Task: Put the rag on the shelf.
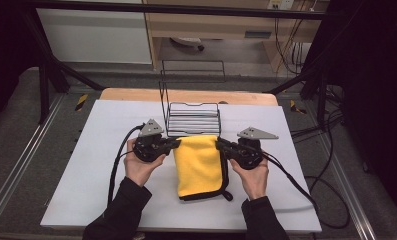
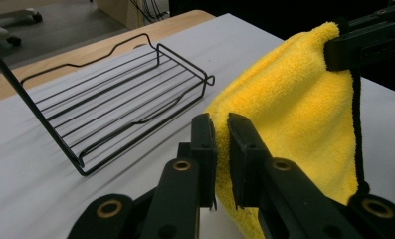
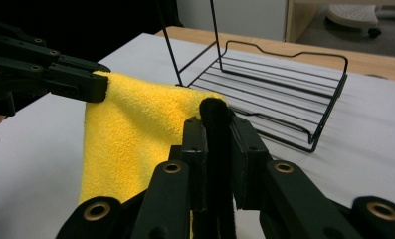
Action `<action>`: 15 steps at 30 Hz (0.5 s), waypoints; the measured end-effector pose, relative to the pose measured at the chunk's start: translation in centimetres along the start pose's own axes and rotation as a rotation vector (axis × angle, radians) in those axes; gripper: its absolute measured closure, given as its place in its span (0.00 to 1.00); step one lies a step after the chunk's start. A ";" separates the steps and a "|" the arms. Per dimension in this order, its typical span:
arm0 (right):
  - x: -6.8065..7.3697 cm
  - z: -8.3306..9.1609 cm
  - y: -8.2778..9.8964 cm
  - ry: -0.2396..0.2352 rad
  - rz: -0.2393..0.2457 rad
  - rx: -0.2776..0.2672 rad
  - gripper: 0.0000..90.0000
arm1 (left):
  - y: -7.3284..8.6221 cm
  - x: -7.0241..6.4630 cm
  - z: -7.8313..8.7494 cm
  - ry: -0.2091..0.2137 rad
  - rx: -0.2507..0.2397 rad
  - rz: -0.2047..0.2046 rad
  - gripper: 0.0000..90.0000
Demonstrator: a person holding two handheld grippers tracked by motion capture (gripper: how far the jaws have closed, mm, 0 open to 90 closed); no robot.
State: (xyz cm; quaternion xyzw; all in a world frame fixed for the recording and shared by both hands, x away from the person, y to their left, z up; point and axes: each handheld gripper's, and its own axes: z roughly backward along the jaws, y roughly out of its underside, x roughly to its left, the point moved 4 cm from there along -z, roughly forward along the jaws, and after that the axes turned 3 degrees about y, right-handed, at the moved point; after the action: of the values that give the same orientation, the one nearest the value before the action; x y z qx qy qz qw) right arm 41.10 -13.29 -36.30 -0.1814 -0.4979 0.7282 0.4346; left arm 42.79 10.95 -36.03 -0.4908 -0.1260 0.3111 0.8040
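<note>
A folded yellow towel (image 1: 200, 165) with black edging hangs between my two grippers, and its lower part rests on the white table (image 1: 111, 130). My left gripper (image 1: 177, 143) is shut on the towel's far left corner; in the left gripper view the jaws (image 2: 220, 124) pinch the yellow cloth (image 2: 294, 114). On the far right corner my right gripper (image 1: 218, 144) is shut, and its jaws (image 3: 217, 117) clamp the black edging (image 3: 216, 110). The towel (image 3: 130, 134) is stretched between the two corners.
A black wire rack (image 1: 193, 119) with a tall upright back stands just behind the towel, also seen in the gripper views (image 2: 125, 94) (image 3: 279, 84). Cables trail from both grippers. A wooden board edge (image 1: 186, 95) lies beyond the white table.
</note>
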 end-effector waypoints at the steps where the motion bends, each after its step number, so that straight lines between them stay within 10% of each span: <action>1: 0.1 0.1 -0.2 0.000 0.002 -0.007 0.88 | -0.2 0.0 0.1 -0.001 -0.005 -0.003 0.91; 15: 0.9 1.1 -2.7 0.014 0.033 -0.105 0.89 | -2.5 -0.2 2.1 -0.034 -0.095 -0.039 0.91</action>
State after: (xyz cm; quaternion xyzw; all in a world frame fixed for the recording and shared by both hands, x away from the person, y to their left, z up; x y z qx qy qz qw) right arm 41.06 -12.89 -33.29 -0.2170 -0.5295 0.7068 0.4159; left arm 42.50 11.48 -32.77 -0.5203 -0.1637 0.2970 0.7837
